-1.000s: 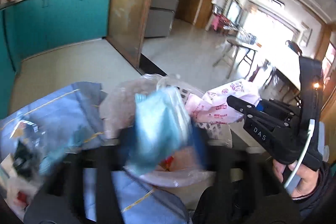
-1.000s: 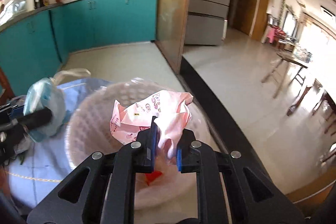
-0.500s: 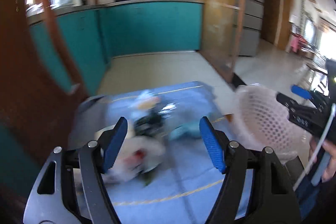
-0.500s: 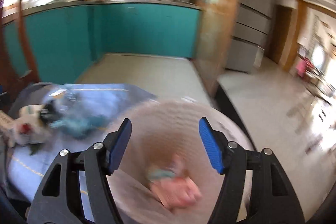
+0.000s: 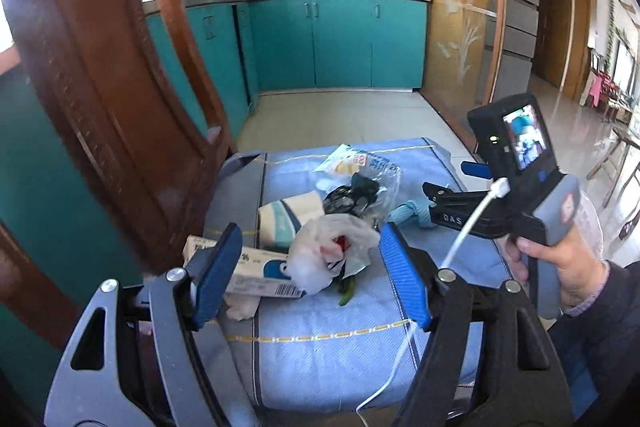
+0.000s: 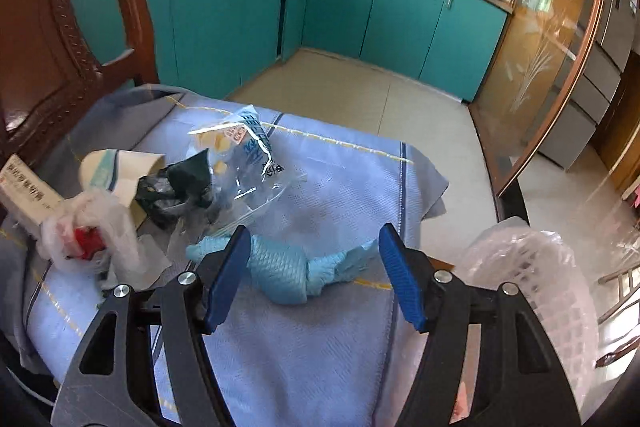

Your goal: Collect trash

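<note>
A pile of trash lies on a blue cushion: a white plastic bag with something red inside, a white carton, a paper cup, a black wrapper and a clear snack bag. My left gripper is open, its jaws on either side of the white bag. My right gripper is open, its jaws on either side of a crumpled light-blue glove. The white mesh basket lined with plastic stands at the right of the cushion.
A carved brown wooden chair back rises at the left of the cushion. Teal kitchen cabinets stand behind, across a tiled floor. A glass partition is at the right. The right gripper's handle and hand show in the left wrist view.
Both grippers let go of their trash over the basket, opened, and swung left back to the pile on the cushion. The pink wrapper and the blue bag are no longer held.
</note>
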{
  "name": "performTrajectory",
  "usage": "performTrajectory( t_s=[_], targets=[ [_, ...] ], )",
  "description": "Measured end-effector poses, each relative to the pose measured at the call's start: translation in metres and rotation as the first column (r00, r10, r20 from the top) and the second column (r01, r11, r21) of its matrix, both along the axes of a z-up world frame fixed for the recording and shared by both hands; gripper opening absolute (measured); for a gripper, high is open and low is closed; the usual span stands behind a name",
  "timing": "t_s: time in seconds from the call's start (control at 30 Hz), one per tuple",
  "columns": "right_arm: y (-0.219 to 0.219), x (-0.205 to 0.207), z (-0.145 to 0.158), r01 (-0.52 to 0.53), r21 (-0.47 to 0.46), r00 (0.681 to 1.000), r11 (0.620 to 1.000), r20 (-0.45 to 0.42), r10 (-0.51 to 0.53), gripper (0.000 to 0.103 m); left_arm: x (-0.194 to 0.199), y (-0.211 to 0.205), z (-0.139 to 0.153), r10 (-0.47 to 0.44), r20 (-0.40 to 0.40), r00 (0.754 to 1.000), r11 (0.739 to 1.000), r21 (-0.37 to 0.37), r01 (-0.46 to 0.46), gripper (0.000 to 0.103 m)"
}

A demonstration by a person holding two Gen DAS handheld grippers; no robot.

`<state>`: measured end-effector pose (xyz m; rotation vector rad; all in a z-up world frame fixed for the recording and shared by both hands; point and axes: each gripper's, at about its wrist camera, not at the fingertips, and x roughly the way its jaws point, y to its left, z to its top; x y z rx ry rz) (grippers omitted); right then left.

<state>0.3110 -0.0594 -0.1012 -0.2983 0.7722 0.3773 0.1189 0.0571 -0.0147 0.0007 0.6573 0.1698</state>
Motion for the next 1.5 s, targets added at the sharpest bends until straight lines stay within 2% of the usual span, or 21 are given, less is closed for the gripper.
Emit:
performTrajectory(
  t_s=[0.17, 0.37, 0.5, 0.53, 0.6, 0.67, 0.7, 0.8, 1.13, 1.5],
  targets=[
    [-0.003, 0.015, -0.024, 0.038, 0.023, 0.993, 0.999, -0.115, -0.035, 0.065, -0.005, 0.007, 0.001, 0.020, 0.002, 1.000, 1.000, 0.000, -0.020, 0.072],
    [0.006, 0.008, -0.032, -0.019, -0.001, 0.993, 1.000, -0.116, 0.018, 0.065, -0.007, 0.008, -0.004, 0.023, -0.002, 1.000, 1.000, -0.016, -0.023, 0.072],
    [0.012, 0.001, -0.044, -0.072, 0.010, 0.981, 0.997, -0.182, 0.073, 0.065, -0.008, 0.008, -0.009, 0.025, -0.006, 1.000, 0.999, -0.030, -0.025, 0.072],
    [0.013, 0.000, -0.047, -0.077, 0.005, 0.980, 0.997, -0.186, 0.077, 0.063, -0.008, 0.008, -0.010, 0.025, -0.010, 1.000, 0.999, -0.033, -0.026, 0.072],
    [0.015, 0.000, -0.050, -0.092, 0.011, 0.975, 0.996, -0.201, 0.092, 0.044, -0.008, 0.008, -0.009, 0.027, -0.009, 1.000, 0.999, -0.033, -0.027, 0.072],
    [0.014, -0.001, -0.050, -0.103, 0.029, 0.969, 0.994, -0.224, 0.107, 0.036, -0.009, 0.008, -0.008, 0.027, -0.006, 1.000, 0.999, -0.033, -0.027, 0.072],
    [0.014, -0.003, -0.048, -0.109, 0.028, 0.968, 0.994, -0.222, 0.112, 0.030, -0.009, 0.009, -0.008, 0.028, -0.004, 1.000, 0.999, -0.033, -0.028, 0.073],
    [0.011, -0.011, -0.040, -0.118, 0.039, 0.969, 0.992, -0.215, 0.124, 0.027, -0.010, 0.011, -0.010, 0.035, -0.005, 0.999, 0.999, -0.038, -0.035, 0.073],
    [-0.022, -0.051, -0.007, -0.106, 0.121, 0.983, 0.987, -0.138, 0.122, 0.026, -0.007, 0.009, -0.017, 0.035, -0.017, 0.999, 0.998, -0.045, -0.035, 0.074],
    [-0.029, -0.058, -0.002, -0.108, 0.148, 0.984, 0.983, -0.127, 0.127, 0.026, -0.004, 0.000, -0.023, 0.019, -0.030, 0.999, 0.999, -0.033, -0.020, 0.074]
  ],
)
